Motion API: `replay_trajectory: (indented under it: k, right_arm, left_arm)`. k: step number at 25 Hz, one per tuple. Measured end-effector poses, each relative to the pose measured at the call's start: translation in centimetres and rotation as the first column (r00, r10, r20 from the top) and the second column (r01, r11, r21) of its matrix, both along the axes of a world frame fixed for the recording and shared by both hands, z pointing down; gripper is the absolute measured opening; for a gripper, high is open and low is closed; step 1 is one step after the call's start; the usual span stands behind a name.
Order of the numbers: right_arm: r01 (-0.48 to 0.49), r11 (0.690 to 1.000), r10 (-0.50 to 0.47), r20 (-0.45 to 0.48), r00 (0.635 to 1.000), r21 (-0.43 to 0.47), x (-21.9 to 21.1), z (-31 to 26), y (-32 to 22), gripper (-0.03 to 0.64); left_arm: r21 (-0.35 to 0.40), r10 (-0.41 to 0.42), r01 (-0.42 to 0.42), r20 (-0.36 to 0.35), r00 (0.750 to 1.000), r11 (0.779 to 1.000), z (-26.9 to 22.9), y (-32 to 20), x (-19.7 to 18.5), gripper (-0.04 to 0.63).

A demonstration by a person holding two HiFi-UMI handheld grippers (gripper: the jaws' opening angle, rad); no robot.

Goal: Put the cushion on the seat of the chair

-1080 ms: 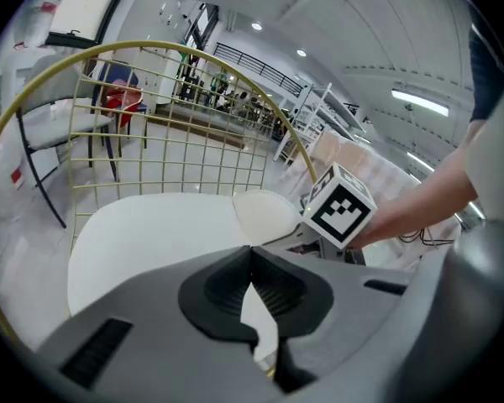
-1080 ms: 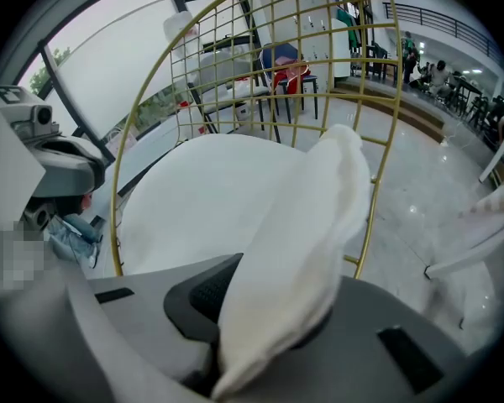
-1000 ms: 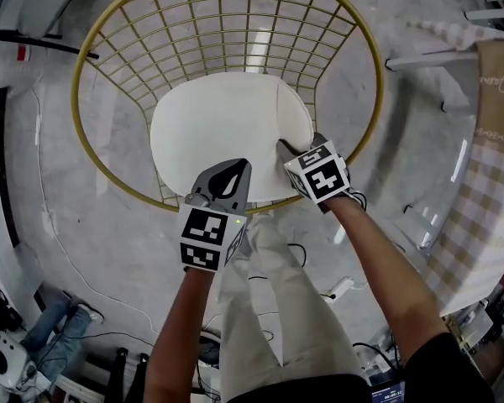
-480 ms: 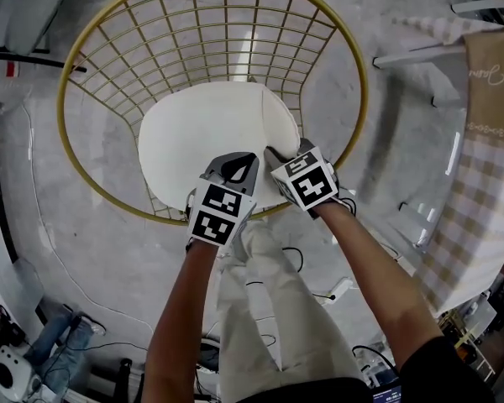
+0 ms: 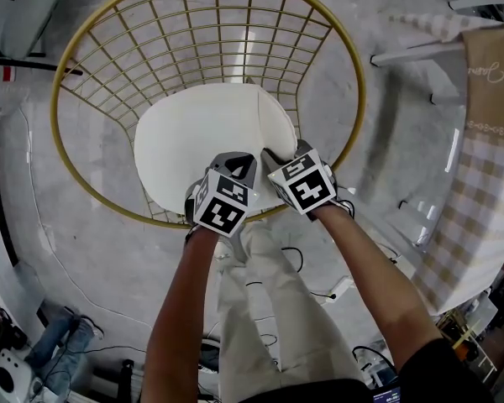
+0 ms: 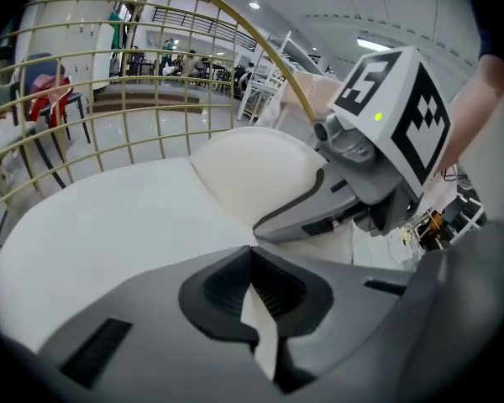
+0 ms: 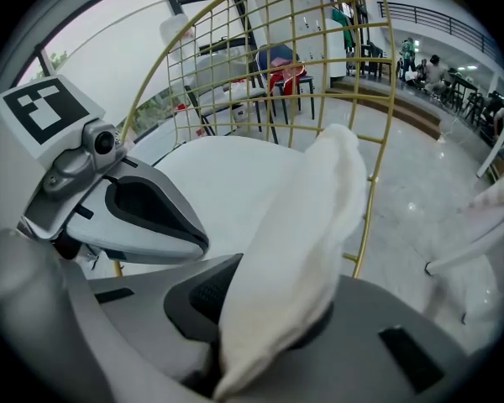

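Floor: pale grey polished stone (image 5: 84, 225), glossy enough to carry reflections, with thin cables (image 5: 296, 255) trailing near the person's feet.
Cushion: the white round cushion (image 5: 202, 141) lies on the seat of the chair, inside the wire basket. Most of it is flat, but its right-hand edge is folded up into a raised flap.
Chair: the chair (image 5: 193, 23) is gold wire with a round top rim. Its gridded back curves around the far side of the cushion, and the near rim passes just under both grippers.
Right gripper: the right gripper (image 5: 270, 154) is pinching the raised flap. White fabric fills the space between its jaws, which stand part-way apart around it.
Left gripper: the left gripper (image 5: 242, 159) has its jaws pressed together. It sits over the cushion's near edge, just beside the right gripper. Whether it touches the fabric cannot be told.
Person: two bare forearms reach in from the bottom edge, with light trousers (image 5: 269, 309) straight below the grippers.
Surroundings: a checked cloth (image 5: 479, 183) hangs at the right edge, well apart from the chair.
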State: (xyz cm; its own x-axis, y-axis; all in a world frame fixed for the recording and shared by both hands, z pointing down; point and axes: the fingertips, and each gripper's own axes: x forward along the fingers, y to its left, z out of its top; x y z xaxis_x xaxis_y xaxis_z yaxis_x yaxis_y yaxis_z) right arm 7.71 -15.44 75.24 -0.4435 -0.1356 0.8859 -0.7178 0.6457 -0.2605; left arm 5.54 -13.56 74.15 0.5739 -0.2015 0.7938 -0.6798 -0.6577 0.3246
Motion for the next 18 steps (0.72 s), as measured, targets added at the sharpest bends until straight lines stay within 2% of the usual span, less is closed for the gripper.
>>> replay_trajectory:
  k: [4,9,15,18]
  right_arm:
    - [-0.002,1.0,0.002,0.001,1.0,0.0,0.0,0.0,0.1,0.064]
    - [-0.017,1.0,0.017,-0.01,1.0,0.001,0.2,-0.2,0.0,0.069]
    - [-0.103,0.994,0.103,0.008,0.995,-0.02,1.3,-1.0,-0.4,0.135]
    - [-0.11,0.994,0.11,0.0,0.994,-0.024,1.6,-1.8,-0.3,0.149]
  left_arm:
    - [0.012,0.03,-0.03,0.026,0.999,0.999,0.2,0.1,0.0,0.005]
    - [-0.001,0.038,-0.038,0.026,0.999,0.999,0.4,0.1,0.1,0.005]
    - [-0.004,0.052,-0.052,0.049,0.997,0.999,0.8,0.1,0.0,0.005]
    - [-0.004,0.05,-0.05,0.05,0.997,0.999,0.7,0.2,0.1,0.005]
